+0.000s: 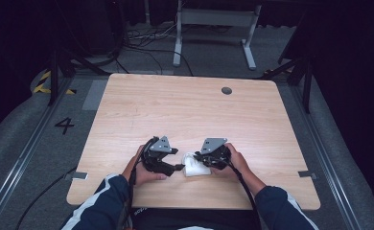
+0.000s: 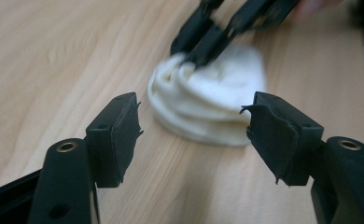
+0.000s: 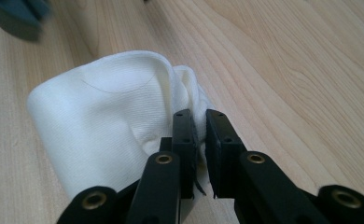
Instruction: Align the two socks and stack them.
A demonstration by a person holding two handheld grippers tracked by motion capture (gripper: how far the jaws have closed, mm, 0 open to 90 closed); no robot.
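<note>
softly ribbed white cloth (image 3: 105, 126), bunched.

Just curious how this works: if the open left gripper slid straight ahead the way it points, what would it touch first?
Probably the folded white cloth, lying on the table just beyond the left gripper; depth is hard to judge.

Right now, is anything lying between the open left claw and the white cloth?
No. In the left gripper view only bare table separates the left claw from the cloth.
</note>
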